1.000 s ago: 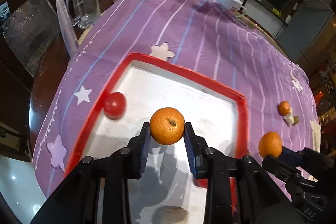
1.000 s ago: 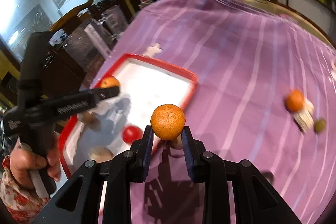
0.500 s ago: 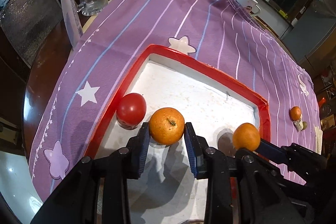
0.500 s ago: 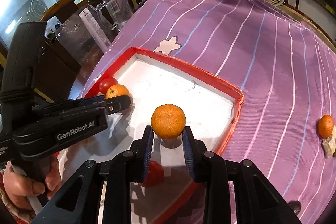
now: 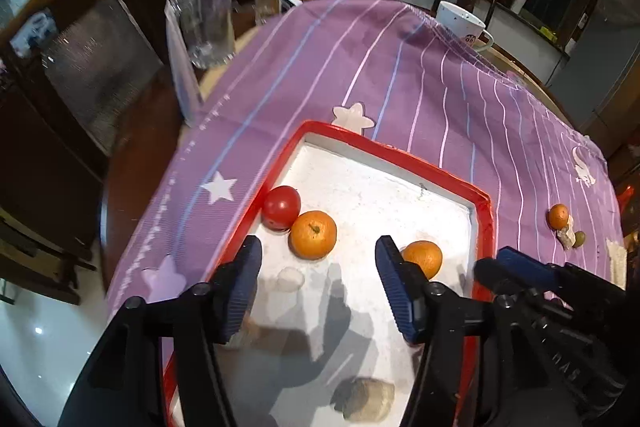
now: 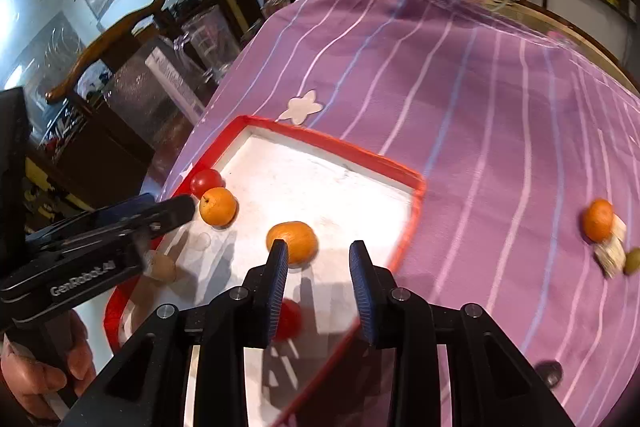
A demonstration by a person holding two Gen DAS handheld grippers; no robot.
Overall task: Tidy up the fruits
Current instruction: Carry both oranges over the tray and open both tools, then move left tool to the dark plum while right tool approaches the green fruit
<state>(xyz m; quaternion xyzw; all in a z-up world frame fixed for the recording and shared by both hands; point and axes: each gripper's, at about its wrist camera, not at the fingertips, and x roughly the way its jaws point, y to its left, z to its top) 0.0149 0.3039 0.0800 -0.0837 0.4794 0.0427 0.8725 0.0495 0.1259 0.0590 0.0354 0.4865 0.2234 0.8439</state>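
A red-rimmed white tray lies on the purple striped cloth. In it, one orange rests next to a red tomato by the left rim. A second orange lies nearer the right rim. My left gripper is open and empty just behind the first orange. My right gripper is open and empty just behind the second orange. A third orange lies out on the cloth to the right.
The tray also holds a brownish fruit, a pale small item and another red fruit. A green fruit and white scrap lie by the third orange. A glass mug and white cup stand at the far edge.
Both grippers have opened and let go of their oranges, which now rest in the tray. Both grippers have drawn back a little.
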